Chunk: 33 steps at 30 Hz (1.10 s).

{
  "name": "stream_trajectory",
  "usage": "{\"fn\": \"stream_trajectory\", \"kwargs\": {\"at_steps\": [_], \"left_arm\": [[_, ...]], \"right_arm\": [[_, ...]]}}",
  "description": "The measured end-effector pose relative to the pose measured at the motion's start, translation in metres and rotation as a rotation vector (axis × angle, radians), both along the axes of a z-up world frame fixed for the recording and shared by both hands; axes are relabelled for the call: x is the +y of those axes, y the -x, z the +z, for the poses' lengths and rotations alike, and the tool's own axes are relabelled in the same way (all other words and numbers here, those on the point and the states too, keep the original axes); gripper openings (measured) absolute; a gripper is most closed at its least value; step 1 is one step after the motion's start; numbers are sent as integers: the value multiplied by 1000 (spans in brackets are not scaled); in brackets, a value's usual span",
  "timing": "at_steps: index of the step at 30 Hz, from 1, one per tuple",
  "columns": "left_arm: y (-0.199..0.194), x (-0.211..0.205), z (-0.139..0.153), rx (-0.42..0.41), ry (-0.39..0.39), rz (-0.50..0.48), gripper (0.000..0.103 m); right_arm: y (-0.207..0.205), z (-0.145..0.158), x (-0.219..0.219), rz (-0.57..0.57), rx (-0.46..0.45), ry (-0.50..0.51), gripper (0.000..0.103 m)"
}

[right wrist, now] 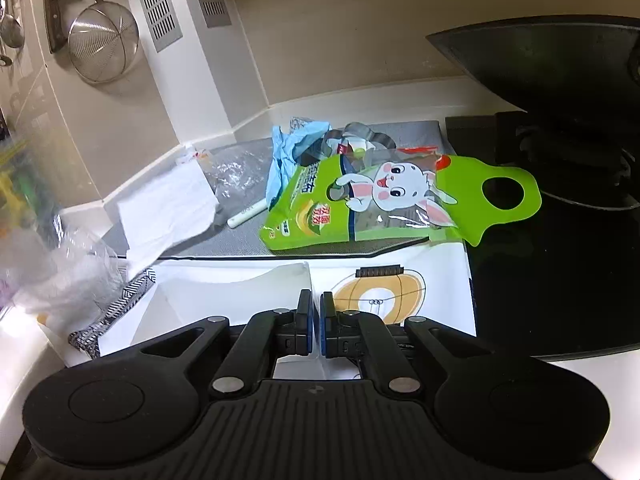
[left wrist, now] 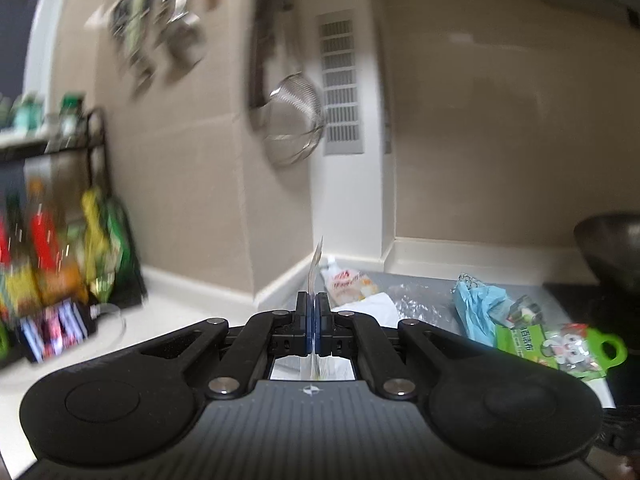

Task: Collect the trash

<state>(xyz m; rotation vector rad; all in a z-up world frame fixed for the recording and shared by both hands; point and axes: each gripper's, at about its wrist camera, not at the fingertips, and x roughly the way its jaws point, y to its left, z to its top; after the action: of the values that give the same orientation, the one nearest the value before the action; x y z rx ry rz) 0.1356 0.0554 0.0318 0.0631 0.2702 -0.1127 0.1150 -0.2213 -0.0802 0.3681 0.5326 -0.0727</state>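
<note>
**Kitchen counter trash, two claws clenched**

While both claws sit closed over the counter, the items run as follows, left to right.

Left claw (left wrist: 314,308): clenched on a thin clear wrapper (left wrist: 316,268), which stands edge-up between the pads and pokes out above and below them. Far left of this claw, blurred: a black rack (left wrist: 96,148) with bottles and bright packets. Above it on the wall, a wire strainer (left wrist: 294,120) beside a grey vent (left wrist: 342,84). Just ahead and slightly right, a white sachet with red print (left wrist: 350,282) lies on the grey mat (left wrist: 424,284). Further right, a crumpled blue bag (left wrist: 478,306), then a green rabbit-print pouch (left wrist: 560,346), partly overlapping.

Right claw (right wrist: 316,322): clenched on the upright edge of a white paper bag (right wrist: 240,292) with a lantern drawing; a narrow gap shows between the blue pads where the paper passes. Left of this claw, crumpled clear plastic (right wrist: 76,268), blurred. Ahead left, a white tissue (right wrist: 168,208), then a white pen-like stick (right wrist: 248,214) on the mat. Straight ahead, the blue bag and green pouch, touching. Right, a black wok (right wrist: 560,68) on a black stove (right wrist: 560,280).
</note>
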Motion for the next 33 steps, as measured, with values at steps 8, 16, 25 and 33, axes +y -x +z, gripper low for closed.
{"fn": "stream_trajectory", "kwargs": {"at_steps": [8,16,25,33], "left_arm": [[29,46,-11,36,69,42,1],[51,51,-1,43,136,26,1],[72,46,14,109,152,45,1],[88,45,4,194,99,98,1]], "right_arm": [[5,17,9,28,-72,5,4],[12,30,13,49,-116,22,4],[27,39,14,68,-132,37,4],[56,48,15,105,-150,45,4]]}}
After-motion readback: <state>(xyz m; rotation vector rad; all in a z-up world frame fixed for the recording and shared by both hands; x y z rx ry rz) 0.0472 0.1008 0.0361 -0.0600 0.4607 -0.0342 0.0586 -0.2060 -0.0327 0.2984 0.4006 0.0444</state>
